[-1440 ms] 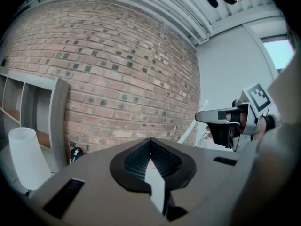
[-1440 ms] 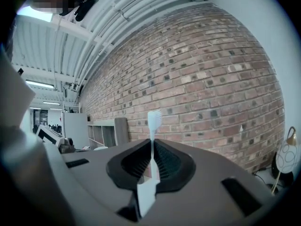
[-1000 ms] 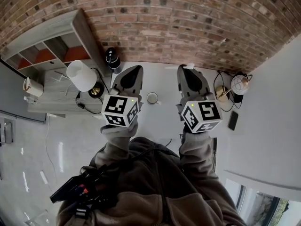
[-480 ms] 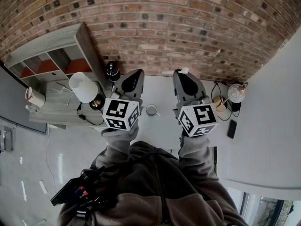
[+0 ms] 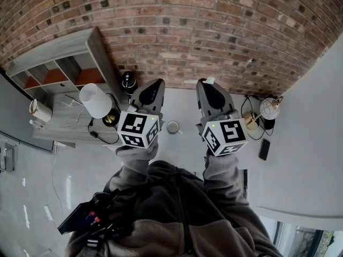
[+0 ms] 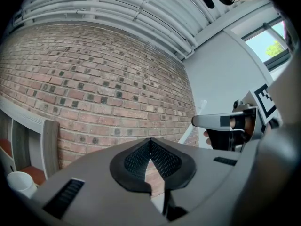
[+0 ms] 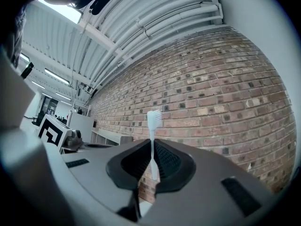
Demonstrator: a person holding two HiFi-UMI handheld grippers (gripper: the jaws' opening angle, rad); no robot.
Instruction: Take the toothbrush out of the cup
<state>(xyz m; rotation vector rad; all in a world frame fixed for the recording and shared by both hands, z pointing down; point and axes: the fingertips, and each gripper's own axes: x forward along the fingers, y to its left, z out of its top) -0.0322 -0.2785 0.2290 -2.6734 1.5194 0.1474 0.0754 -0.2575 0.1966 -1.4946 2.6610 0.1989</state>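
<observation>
A small white cup [image 5: 173, 126] stands on the white table [image 5: 177, 103] between my two arms; I see nothing in it. My right gripper [image 5: 207, 85] is raised above the table and shut on the white toothbrush [image 7: 154, 126]. The brush stands upright between the jaws, bristles on top, and its tip [image 5: 209, 80] pokes out toward the brick wall. My left gripper [image 5: 154, 84] is held level beside it, shut with nothing between its pads [image 6: 141, 158]. In the left gripper view the right gripper [image 6: 230, 124] and the toothbrush [image 6: 194, 122] show at the right.
A brick wall [image 5: 177, 31] closes the far side. At the left stand a white-shaded lamp [image 5: 94, 99], a black speaker [image 5: 128, 80] and a grey shelf unit [image 5: 56, 63]. At the right are a globe lamp [image 5: 269, 108], cables and a dark phone [image 5: 264, 149].
Both grippers have risen a little away from the cup toward the wall. The right one keeps its hold on the toothbrush. The head view has tilted slightly.
</observation>
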